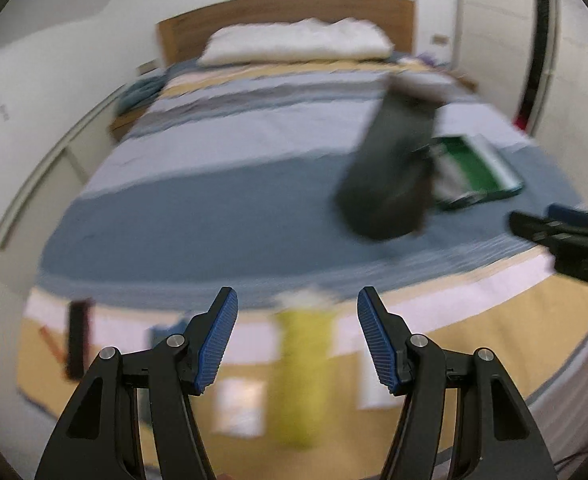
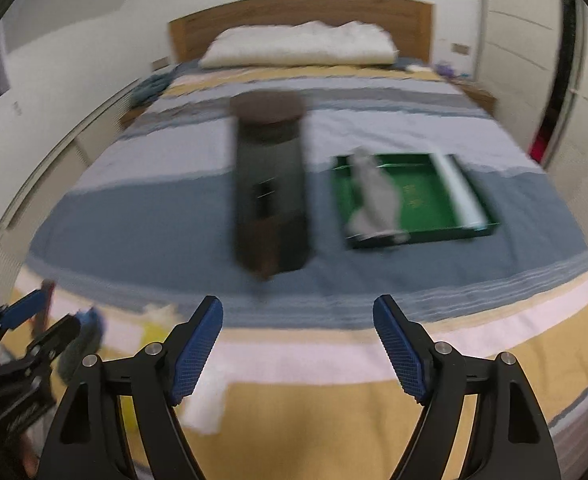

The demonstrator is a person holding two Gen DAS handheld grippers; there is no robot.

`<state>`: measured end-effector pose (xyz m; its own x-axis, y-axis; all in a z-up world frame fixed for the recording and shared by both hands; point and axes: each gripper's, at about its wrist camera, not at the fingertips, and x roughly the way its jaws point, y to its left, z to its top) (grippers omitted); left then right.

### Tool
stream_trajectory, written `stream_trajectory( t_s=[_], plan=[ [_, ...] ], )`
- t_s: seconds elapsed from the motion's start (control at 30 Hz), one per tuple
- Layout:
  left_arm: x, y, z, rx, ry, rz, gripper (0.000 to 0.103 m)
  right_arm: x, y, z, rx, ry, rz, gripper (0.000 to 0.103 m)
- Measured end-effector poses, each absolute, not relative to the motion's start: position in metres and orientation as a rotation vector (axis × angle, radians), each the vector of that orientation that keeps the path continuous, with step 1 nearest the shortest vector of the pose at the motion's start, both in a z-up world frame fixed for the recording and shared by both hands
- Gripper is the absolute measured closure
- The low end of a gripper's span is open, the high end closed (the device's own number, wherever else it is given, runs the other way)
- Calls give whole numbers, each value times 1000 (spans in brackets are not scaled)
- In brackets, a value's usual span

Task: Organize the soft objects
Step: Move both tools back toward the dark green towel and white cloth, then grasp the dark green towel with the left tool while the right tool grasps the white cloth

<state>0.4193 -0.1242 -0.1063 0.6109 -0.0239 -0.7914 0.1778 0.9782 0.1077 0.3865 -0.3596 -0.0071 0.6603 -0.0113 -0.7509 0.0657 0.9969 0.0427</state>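
Both views are motion-blurred. A green tray (image 2: 434, 204) lies on the bed with a grey cloth (image 2: 376, 196) draped over its left part; the tray also shows in the left wrist view (image 1: 482, 172). A yellow soft item (image 1: 304, 364) and a white cloth (image 2: 207, 404) lie near the foot of the bed. My left gripper (image 1: 297, 340) is open and empty above the yellow item. My right gripper (image 2: 298, 350) is open and empty above the foot of the bed. The right gripper shows at the left wrist view's right edge (image 1: 550, 226).
A tall dark cylinder-like container (image 2: 269, 188) stands on the striped bedspread (image 2: 153, 216), left of the tray. A white pillow (image 2: 300, 46) lies against the wooden headboard (image 2: 302, 8). White walls flank the bed. A small dark object (image 1: 78, 336) lies at the bed's near left.
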Motion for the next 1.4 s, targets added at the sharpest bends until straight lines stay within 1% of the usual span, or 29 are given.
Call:
stream_trajectory(
  t_s=[0.2,0.4,0.67,0.83,1.07,1.17,1.23,1.33,1.4],
  plan=[
    [412,-48,-152,250,996,-2,47,386,-294,-41,77,946,48,24],
    [420,-7,-194,261,1042,21,47,394,-257,-85,76,1028,40,24],
    [445,24,-245,257,1116,-32,47,419,-250,-150,112,1125,-112,24],
    [451,26,-260,247,1140,-81,47,445,-244,-195,114,1160,-174,25],
    [454,23,-277,230,1190,-137,47,451,-250,-219,118,1174,-201,25],
    [456,24,-286,248,1196,-141,47,454,-251,-225,118,1177,-190,28],
    [457,23,-292,266,1203,-141,46,453,-253,-228,117,1181,-179,31],
    [458,25,-296,273,1204,-136,46,454,-253,-230,108,1178,-163,38],
    [458,26,-298,273,1203,-132,46,455,-251,-232,99,1180,-150,46]
  ],
)
